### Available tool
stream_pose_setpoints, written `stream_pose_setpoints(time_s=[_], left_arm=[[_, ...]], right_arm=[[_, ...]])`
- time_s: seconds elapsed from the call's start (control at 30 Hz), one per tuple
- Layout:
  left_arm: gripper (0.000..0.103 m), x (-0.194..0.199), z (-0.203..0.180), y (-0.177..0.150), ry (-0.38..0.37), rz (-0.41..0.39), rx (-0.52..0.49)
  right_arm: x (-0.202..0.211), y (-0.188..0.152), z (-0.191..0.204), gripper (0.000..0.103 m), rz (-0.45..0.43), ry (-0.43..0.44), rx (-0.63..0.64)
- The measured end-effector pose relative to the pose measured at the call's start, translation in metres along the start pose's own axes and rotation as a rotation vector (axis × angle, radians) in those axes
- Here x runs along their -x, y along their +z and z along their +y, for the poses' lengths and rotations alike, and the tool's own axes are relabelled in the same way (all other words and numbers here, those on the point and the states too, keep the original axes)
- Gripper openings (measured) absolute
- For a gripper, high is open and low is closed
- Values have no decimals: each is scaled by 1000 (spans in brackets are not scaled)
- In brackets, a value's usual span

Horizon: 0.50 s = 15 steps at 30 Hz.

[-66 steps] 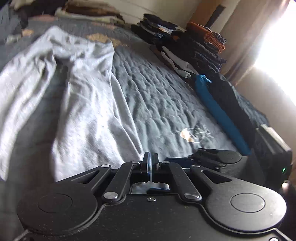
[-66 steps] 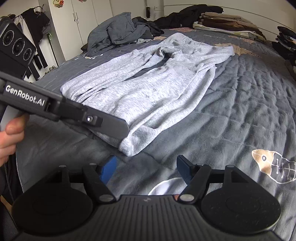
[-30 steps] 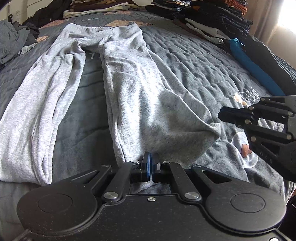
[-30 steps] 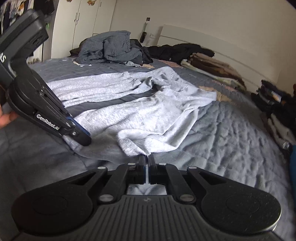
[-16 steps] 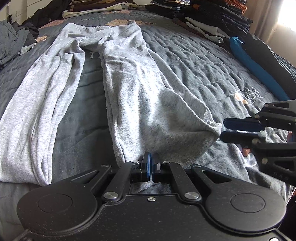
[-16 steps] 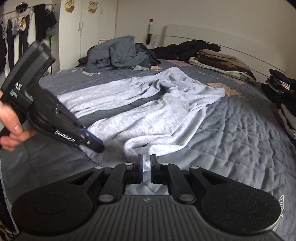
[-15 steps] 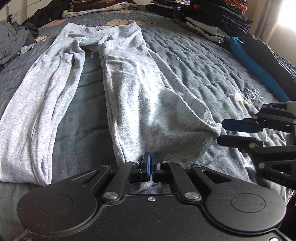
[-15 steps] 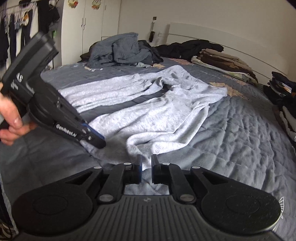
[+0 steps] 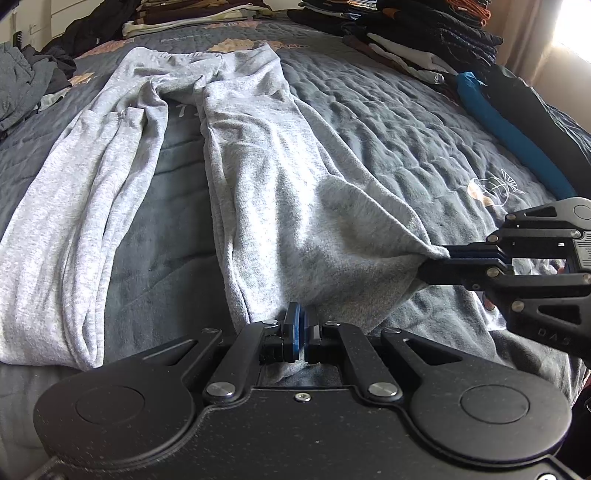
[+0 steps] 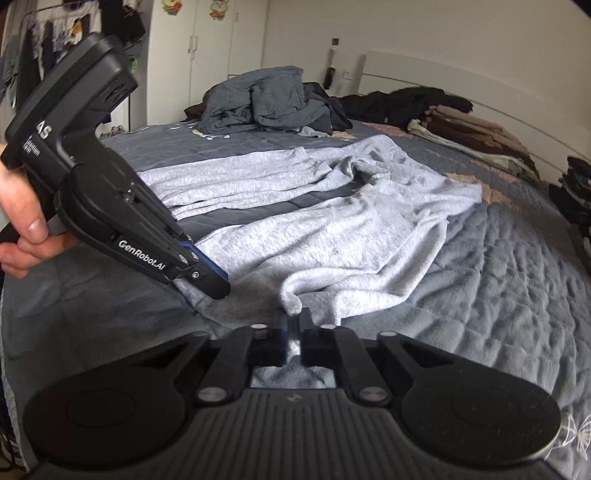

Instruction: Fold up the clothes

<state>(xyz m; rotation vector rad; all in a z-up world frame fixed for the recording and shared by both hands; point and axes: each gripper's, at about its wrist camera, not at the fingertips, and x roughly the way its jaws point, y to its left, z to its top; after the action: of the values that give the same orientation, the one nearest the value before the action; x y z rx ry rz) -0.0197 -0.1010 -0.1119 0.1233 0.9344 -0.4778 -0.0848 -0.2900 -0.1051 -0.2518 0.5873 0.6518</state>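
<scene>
Light grey sweatpants (image 9: 258, 177) lie spread on a dark grey quilted bed (image 9: 388, 122), waistband at the far end, both legs running toward me. My left gripper (image 9: 302, 325) is shut on the near hem corner of the right leg. My right gripper (image 10: 294, 325) is shut on the other corner of the same hem; it also shows in the left wrist view (image 9: 439, 258), pinching the cloth so the hem is stretched and lifted between the two. In the right wrist view the sweatpants (image 10: 332, 221) spread ahead and the left gripper (image 10: 212, 282) shows held by a hand.
Stacks of folded dark clothes (image 9: 406, 33) line the bed's right side, with a blue garment (image 9: 509, 129) beside them. A heap of grey clothes (image 10: 266, 99) and folded brown items (image 10: 472, 129) sit near the headboard. A wardrobe (image 10: 207, 55) stands at the left.
My right gripper has closed on the hem corner of the right leg, which it was open around half a second ago. The hem is now pulled taut between both grippers.
</scene>
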Motion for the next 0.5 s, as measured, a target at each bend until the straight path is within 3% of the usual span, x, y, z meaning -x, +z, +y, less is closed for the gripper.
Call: stream_pose_setpoints(time_s=[0.13,0.3,0.37,0.5], left_arm=[[3,2,-5,0,-5,4,-25],[3,5,-8,0,-11,10,-45],[3,11,-8,1,-19,-4,-45],[4,21,-7,4,-23,-37,-38]], right_arm=[[5,-5,-27,3,88,38,-224],[-2,-26,-25,0,268,9,-143],[4,-25,-31,0,242,33,-192],[24,-8,-44,6,101,31,-266]])
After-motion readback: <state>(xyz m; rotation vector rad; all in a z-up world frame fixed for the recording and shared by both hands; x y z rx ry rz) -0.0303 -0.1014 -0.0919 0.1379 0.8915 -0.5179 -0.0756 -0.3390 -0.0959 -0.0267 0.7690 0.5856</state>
